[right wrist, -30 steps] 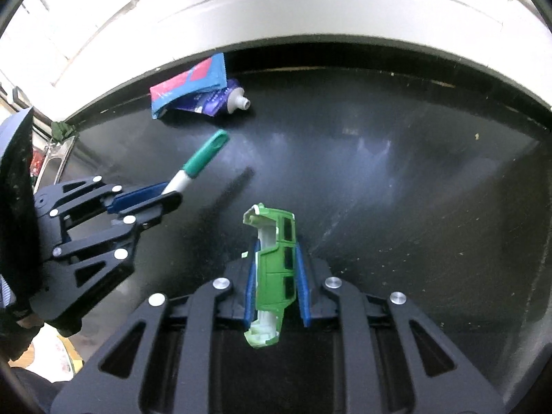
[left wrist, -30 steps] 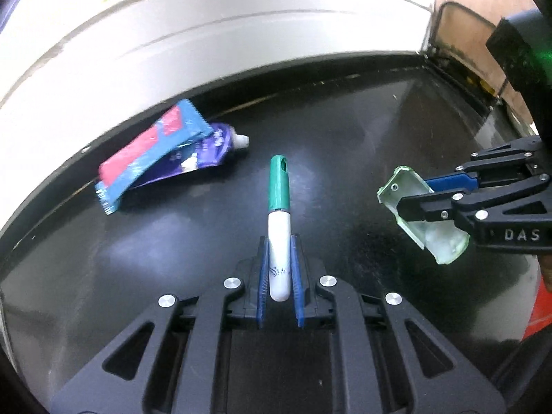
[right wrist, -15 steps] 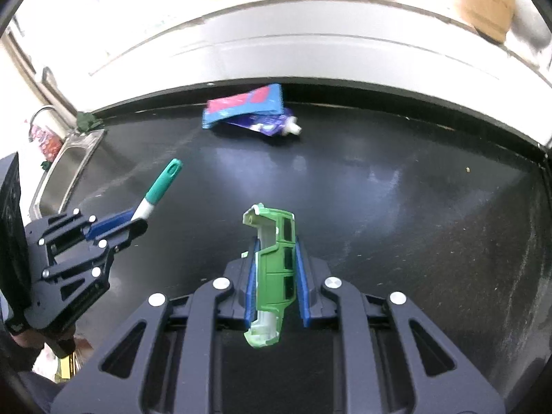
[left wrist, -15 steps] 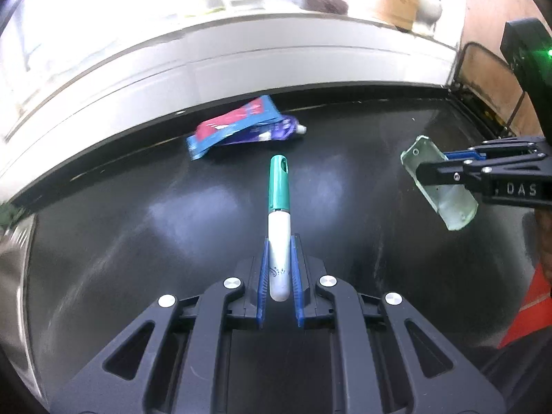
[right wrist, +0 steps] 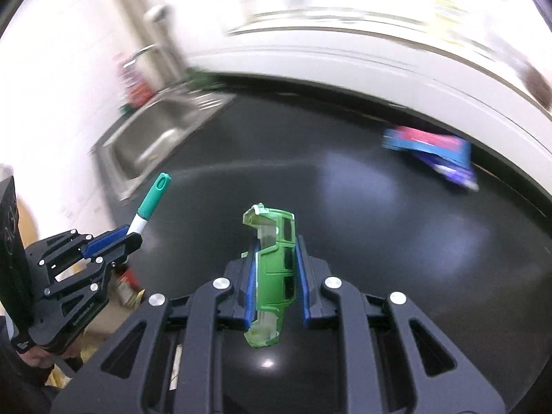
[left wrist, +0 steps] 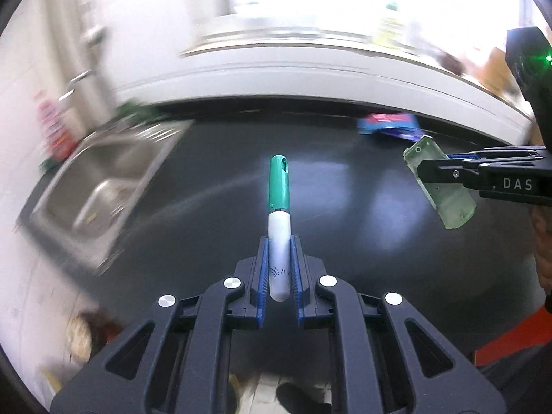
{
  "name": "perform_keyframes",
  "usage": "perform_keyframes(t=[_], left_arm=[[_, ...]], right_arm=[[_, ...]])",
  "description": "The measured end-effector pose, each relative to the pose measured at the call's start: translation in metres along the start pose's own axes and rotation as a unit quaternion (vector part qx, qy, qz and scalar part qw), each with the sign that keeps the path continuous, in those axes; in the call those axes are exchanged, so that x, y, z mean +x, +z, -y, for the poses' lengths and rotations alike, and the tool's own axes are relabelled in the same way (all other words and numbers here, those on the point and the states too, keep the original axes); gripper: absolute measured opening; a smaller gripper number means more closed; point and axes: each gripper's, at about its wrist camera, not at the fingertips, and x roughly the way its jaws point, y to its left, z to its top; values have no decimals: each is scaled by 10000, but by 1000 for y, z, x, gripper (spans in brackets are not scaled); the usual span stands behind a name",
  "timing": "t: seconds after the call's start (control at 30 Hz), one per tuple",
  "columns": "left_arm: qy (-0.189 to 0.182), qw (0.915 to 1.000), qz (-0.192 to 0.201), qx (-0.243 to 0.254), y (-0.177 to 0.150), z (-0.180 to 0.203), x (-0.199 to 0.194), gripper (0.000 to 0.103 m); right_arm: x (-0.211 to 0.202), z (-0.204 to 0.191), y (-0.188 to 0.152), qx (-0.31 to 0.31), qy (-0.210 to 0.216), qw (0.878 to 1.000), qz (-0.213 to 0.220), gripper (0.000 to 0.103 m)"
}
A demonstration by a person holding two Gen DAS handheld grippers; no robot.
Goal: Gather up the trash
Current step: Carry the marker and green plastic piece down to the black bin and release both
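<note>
Here the left hand-held gripper (left wrist: 278,269) clamps a green-capped marker (left wrist: 279,207), the right hand-held gripper (right wrist: 276,269) clamps a green toy car shell (right wrist: 274,269), above the black desk (right wrist: 396,241)

Black glossy countertop (left wrist: 345,207), white wall along its far edge. Steel sink (left wrist: 103,186) set into its left end. Crumpled blue-and-pink wrapper (right wrist: 427,145) over a purple tube (right wrist: 452,172), lying near the far edge, right side. Blurred.
</note>
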Motion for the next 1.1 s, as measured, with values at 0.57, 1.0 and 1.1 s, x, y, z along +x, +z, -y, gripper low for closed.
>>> perform_keyframes(t=[0.57,1.0,1.1], left_arm=[[1553,9530,-854,-2456,-205,-184,-76,12],[1146,9350,-1375,-3063,-288,-199,-12,12],[1080,9341,-1419,-3093,-293,-200,0,12]], right_arm=[[133,-299,-62,-2358,1885,9410,-1532,20],[228,-330,-121,-2570,1549,9227,-2418,20],[238,-328,-122,-2558,1476,9228,-2473,20]])
